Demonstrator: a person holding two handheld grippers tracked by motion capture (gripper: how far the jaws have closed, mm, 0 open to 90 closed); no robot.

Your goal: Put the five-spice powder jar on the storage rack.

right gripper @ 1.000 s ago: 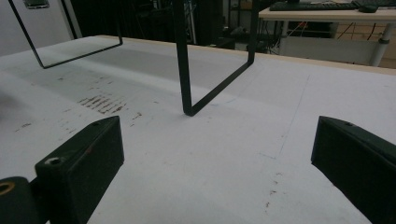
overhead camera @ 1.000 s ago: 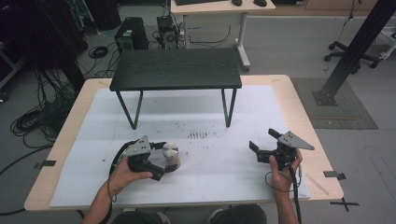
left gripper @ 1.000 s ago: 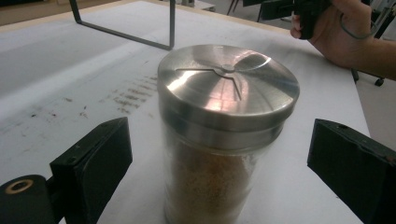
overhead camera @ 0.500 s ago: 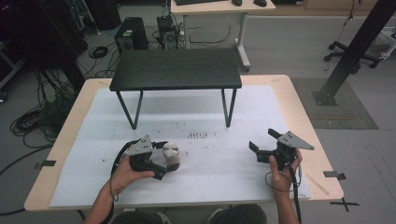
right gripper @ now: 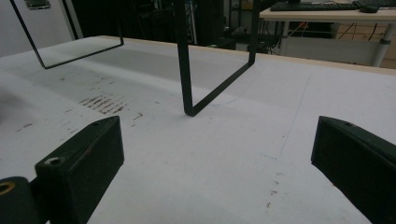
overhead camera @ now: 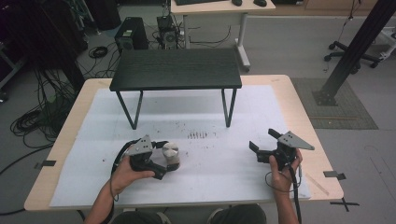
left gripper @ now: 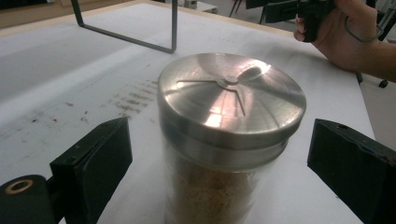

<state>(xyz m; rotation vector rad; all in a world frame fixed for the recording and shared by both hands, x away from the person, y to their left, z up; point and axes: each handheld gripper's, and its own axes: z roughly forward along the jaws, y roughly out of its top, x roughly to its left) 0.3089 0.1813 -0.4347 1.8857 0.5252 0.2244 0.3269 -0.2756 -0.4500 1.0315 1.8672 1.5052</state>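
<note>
A glass jar [left gripper: 219,186] of brownish granules with a brushed metal lid [left gripper: 231,105] stands upright on the white sheet. My left gripper [left gripper: 217,140] is open, one black jaw on each side of the jar, with a gap on both sides. From the high view the jar [overhead camera: 171,150] sits at the front left, between the jaws of the left gripper [overhead camera: 168,158]. My right gripper [overhead camera: 264,140] is held at the front right, open and with nothing in it. Its own view has the right gripper [right gripper: 215,135] over bare sheet, jaws wide apart.
A small black table [overhead camera: 176,69] stands at the back of the white sheet [overhead camera: 280,107]; one of its thin metal legs [right gripper: 187,60] rises ahead of the right gripper. Dark smudges [overhead camera: 200,135] mark the sheet's middle. The other hand [left gripper: 348,35] appears beyond the jar.
</note>
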